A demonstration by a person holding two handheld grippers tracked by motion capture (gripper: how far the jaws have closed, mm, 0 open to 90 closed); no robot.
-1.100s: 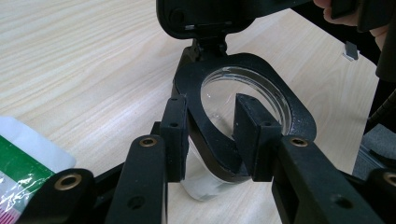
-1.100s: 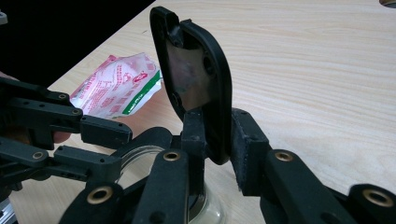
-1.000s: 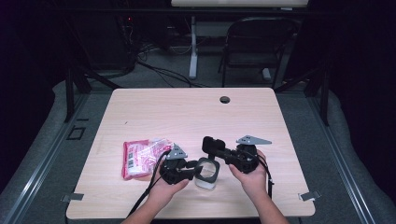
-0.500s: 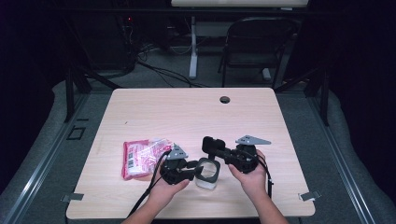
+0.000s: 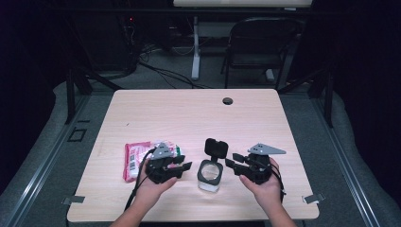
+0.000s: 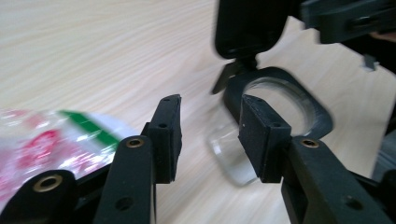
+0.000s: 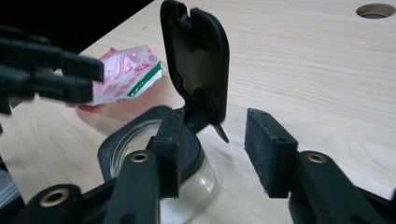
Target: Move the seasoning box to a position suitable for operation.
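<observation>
Now, step in hand: I am backing both tools off a clear jar [image 5: 210, 176] whose black flip lid [image 5: 215, 147] is standing open, so the pink snack packet [image 5: 137, 158] can be dealt with next, as I judge it.

Jar position: it is sitting upright on the surface [image 5: 189, 118], lower centre of the high view, between my two hands and touching neither tool.

Left tool [image 5: 185, 166]: its jaws have just been opening and are standing spread, nothing between them; in the left gripper view the jar lies just beyond the pads [image 6: 261, 135].

Right tool [image 5: 231, 162]: its jaws have just been opening wide, also empty; in the right gripper view the lid rises just past them.

Packet: it is lying flat at lower left of the high view, partly under my left hand.

Doing it well: I am keeping the withdrawal level and slow, so no jaw clips the raised lid or tips the jar.

Risk: the jar looks light, and a nudge at its rim could slide it.
</observation>
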